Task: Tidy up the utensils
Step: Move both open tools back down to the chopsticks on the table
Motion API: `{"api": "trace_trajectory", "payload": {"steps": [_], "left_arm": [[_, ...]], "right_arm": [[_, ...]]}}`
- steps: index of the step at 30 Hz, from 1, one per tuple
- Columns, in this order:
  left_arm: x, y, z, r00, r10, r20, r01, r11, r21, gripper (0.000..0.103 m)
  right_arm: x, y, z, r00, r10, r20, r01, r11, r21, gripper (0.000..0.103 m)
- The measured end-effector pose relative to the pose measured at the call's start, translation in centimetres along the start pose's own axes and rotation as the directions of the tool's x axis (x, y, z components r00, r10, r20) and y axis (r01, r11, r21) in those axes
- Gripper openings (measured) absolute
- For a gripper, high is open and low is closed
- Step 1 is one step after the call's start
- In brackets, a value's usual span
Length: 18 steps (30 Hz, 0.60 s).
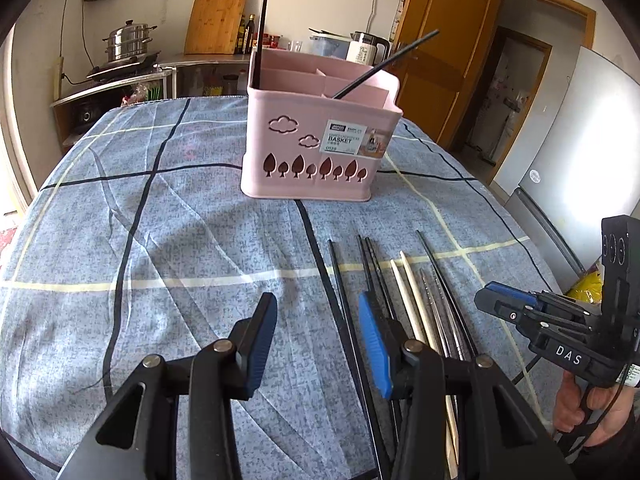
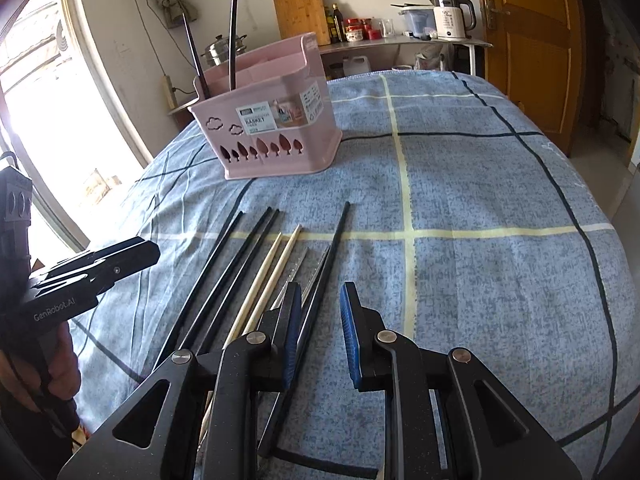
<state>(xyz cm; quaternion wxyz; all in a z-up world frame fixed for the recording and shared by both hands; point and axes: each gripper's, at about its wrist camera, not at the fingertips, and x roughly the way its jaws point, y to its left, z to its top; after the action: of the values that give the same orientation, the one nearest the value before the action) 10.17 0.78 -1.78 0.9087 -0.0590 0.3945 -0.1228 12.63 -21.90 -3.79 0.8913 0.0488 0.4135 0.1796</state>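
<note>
A pink utensil basket stands on the blue checked tablecloth, with two black chopsticks upright or leaning inside; it also shows in the right wrist view. Several chopsticks lie in a row on the cloth: black ones, two pale wooden ones and two metal ones; they also show in the right wrist view. My left gripper is open and empty, low over the near ends of the black chopsticks. My right gripper is open and empty, by the rightmost chopsticks.
Behind the table stands a counter with a steamer pot, a wooden cutting board, bottles and a kettle. A wooden door and a fridge are to the right. A bright window is on the left.
</note>
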Motion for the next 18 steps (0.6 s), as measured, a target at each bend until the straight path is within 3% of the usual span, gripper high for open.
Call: {"api": "trace_trajectory", "payload": {"steps": [11,18], "left_arm": [[3.7,-0.7,-0.1,0.996,0.033,-0.085,-0.031,0.999,0.028,0.044],[4.5,-1.7,-0.3,0.994,0.068,-0.085,-0.062,0.995,0.076,0.044]], "right_arm": [[1.9,0.2,-0.4,0.998,-0.024,-0.054,0.023,1.0,-0.02,0.02],[2.2,0.9,-0.3,0.996,-0.058,-0.063,0.054,0.996,-0.066,0.019]]}}
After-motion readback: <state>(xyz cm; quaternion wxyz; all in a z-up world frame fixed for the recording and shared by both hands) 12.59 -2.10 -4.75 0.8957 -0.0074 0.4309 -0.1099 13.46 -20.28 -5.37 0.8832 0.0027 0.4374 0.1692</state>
